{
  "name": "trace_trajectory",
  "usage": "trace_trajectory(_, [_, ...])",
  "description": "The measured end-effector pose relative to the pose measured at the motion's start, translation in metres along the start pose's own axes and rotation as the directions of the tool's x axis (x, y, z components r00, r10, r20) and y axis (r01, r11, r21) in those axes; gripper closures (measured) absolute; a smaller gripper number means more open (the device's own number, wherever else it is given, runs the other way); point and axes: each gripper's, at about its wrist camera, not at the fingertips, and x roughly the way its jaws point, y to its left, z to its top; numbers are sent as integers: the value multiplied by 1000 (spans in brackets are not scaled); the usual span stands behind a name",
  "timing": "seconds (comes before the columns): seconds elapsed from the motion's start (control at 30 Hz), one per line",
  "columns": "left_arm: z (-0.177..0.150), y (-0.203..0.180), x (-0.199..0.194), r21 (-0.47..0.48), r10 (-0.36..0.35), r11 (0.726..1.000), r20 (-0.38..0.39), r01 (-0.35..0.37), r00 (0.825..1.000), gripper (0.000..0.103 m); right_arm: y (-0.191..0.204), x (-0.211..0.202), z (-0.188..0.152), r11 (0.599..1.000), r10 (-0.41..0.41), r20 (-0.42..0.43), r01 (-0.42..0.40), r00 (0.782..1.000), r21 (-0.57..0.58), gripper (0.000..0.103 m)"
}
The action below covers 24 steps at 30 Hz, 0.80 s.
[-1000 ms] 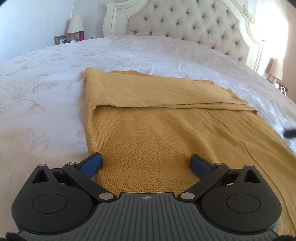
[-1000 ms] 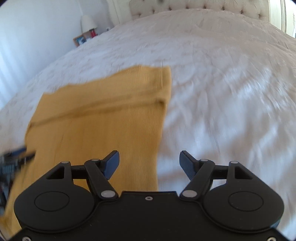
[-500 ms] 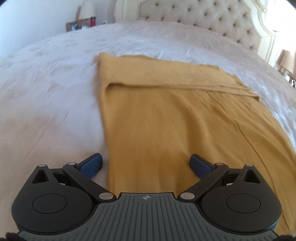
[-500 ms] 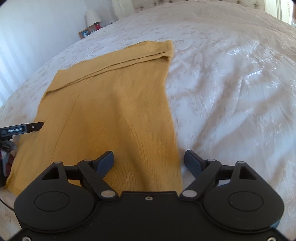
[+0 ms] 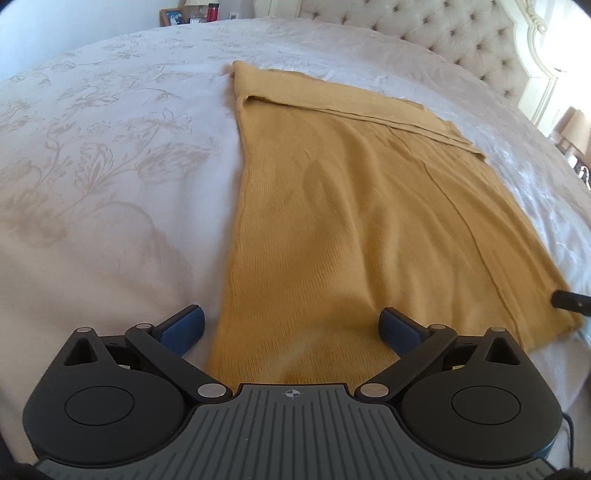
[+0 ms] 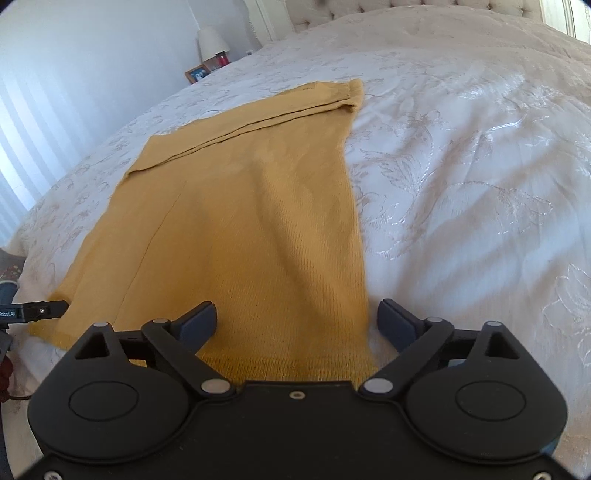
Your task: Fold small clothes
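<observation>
— Sweater first: where do we have it against our jaws?

— Our left gripper has its jaws wide apart and empty, straddling the near left corner of the sweater; the left pad sits over the bedspread, the right pad over the knit. We cannot tell whether either pad touches.

— And our right gripper?

— Same picture, mirrored. Jaws apart, nothing between them but the near right corner of the sweater, with the right pad out over the bedspread.

— How does the sweater lie beyond that?

— We see it spread flat on the bed, mustard yellow, with a band folded over along its far end. A seam runs lengthwise down one side.

— Farther out?

— We see the tufted headboard behind the bed, and a lamp, a picture frame and a red cup on the bedside stand.
</observation>
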Motion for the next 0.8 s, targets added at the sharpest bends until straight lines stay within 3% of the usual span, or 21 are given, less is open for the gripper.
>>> trace_trajectory(0.17, [-6, 3, -2, -45, -15, 999, 42, 17, 999, 1, 1, -1, -2, 1000, 14, -1, -14, 1000, -4, 4])
trace_trajectory(0.33, [-5, 17, -6, -156, -79, 983, 86, 92, 993, 1, -2, -4, -5, 999, 29, 3, -29, 1000, 12, 4])
trace_trajectory(0.47, [1, 41, -1, -330, -150, 924, 148, 192, 978, 1, -2, -3, -5, 1000, 30, 3, -30, 1000, 8, 2])
trace_trajectory(0.57, [10, 52, 11, -404, -161, 889, 159, 213, 974, 1, 2, -2, -6, 1000, 23, 0, -23, 1000, -12, 1])
trace_trajectory(0.7, [26, 44, 21, -348, -144, 920, 123, 179, 982, 3, 3, -2, -7, 1000, 22, 2, -22, 1000, -14, 1])
trace_trajectory(0.77, [30, 38, 21, -317, -118, 937, 111, 148, 987, 27, 2, -2, -7, 1000, 26, 4, -26, 1000, -6, 1])
trace_trajectory(0.8, [31, 37, 20, -310, -103, 941, 109, 133, 989, 56, 2, -2, -7, 1000, 27, 4, -27, 1000, -4, 1])
